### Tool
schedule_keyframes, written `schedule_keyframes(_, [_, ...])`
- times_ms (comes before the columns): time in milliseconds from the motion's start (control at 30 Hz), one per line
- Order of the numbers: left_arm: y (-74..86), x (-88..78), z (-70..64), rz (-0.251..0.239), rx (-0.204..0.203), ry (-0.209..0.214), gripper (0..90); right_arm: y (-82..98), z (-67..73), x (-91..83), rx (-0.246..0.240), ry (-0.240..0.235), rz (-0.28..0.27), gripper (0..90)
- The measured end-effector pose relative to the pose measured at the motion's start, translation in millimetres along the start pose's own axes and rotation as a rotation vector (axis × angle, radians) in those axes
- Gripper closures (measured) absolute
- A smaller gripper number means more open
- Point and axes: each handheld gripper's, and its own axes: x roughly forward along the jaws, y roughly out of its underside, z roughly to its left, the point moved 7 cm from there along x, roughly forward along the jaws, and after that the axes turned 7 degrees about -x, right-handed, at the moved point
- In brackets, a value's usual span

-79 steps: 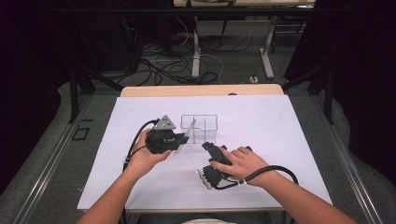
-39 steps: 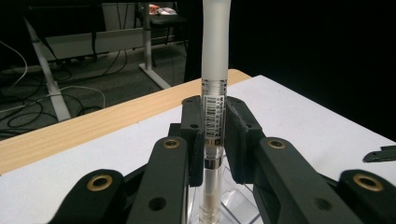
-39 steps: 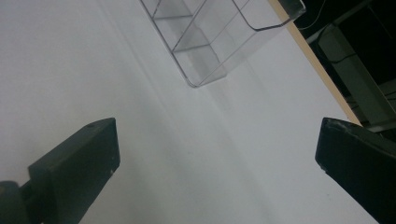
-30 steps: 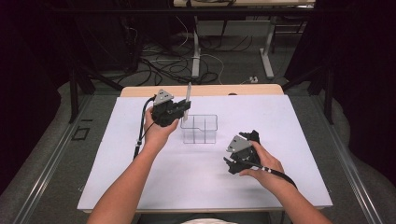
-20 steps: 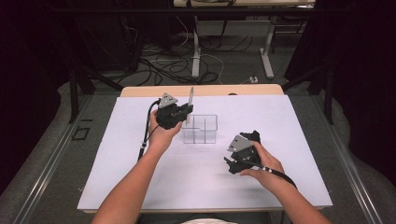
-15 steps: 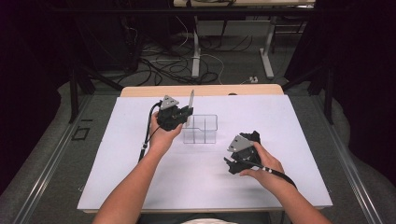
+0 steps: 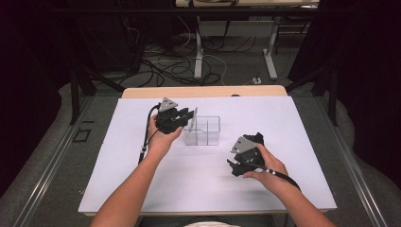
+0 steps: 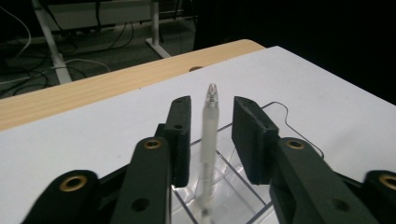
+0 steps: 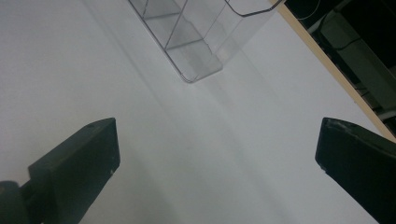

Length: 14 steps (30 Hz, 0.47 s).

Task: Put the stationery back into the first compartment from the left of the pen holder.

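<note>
This looks like a lab or a technical recording room rather than a home. The tabletop [image 7: 283,189] is a plain wooden board covered with a bare white sheet [image 7: 208,184], set up as a clean work surface. Behind it, loose cables [image 7: 165,61] lie tangled across a grey carpeted floor [image 7: 236,71], and the white metal legs of another desk [image 7: 272,52] stand farther back. Dark curtains or screens [image 7: 359,71] close in both sides, and black metal frame bars [image 7: 75,94] rise beside the tabletop, like a rig built for filming.
</note>
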Motion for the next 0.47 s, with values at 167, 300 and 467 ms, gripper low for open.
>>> schedule_keyframes(167, [-1.7,-17.7,3.3,0.001,-0.02,0.006,47.9,0.5,-1.8,-1.6,0.009,0.007,0.002,0.0])
schedule_keyframes(300, [-0.6,-35.0,9.1,0.0,-0.011,-0.005,30.8,2.0,-4.8,-2.7,0.03,0.008,-0.003,0.0])
schedule_keyframes(467, [2.7,-59.8,18.0,0.003,-0.013,-0.007,22.4,4.2,-10.1,-3.9,0.067,0.012,-0.016,0.0])
